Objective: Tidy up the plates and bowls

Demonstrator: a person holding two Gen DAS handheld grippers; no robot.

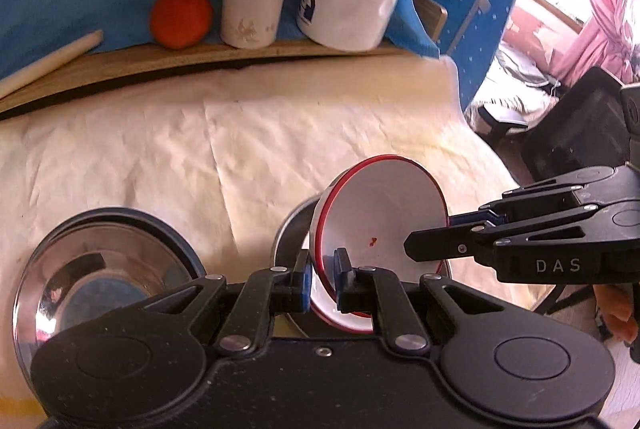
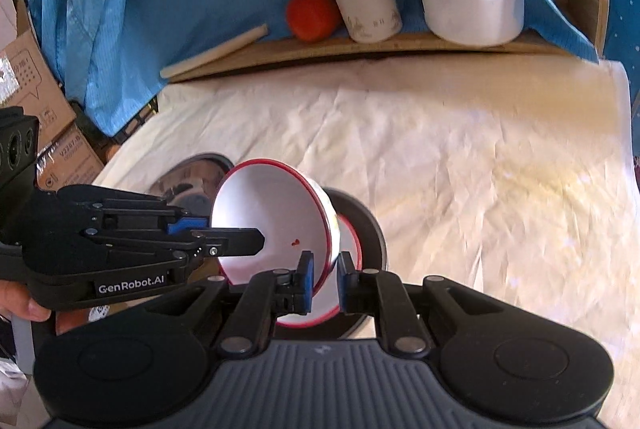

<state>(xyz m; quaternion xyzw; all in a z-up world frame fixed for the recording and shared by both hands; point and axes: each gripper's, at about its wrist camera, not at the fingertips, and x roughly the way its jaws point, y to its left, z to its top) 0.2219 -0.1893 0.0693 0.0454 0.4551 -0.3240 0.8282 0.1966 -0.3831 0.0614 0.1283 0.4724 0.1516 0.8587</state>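
A white bowl with a red rim point(image 1: 380, 205) point(image 2: 264, 201) hangs tilted on its side above the table, its inside facing the cameras. My left gripper point(image 1: 324, 277) point(image 2: 236, 233) is shut on one side of its rim. My right gripper point(image 2: 325, 281) point(image 1: 436, 233) is shut on the opposite side, one finger inside the bowl and one behind it. Just behind and below the white bowl sits a dark-rimmed metal bowl point(image 1: 290, 229) point(image 2: 368, 229). A shiny steel bowl point(image 1: 108, 269) point(image 2: 192, 181) rests on the table to the left.
A crumpled white sheet point(image 1: 280, 133) covers the table. At the back, a wooden board point(image 1: 120, 63) carries an orange point(image 1: 180, 15), a white tumbler point(image 1: 252, 1), a white-and-blue jug point(image 1: 348, 1) and a pale stick point(image 1: 48, 63). Cardboard boxes point(image 2: 36, 85) stand left, and a black chair point(image 1: 580, 125) stands right.
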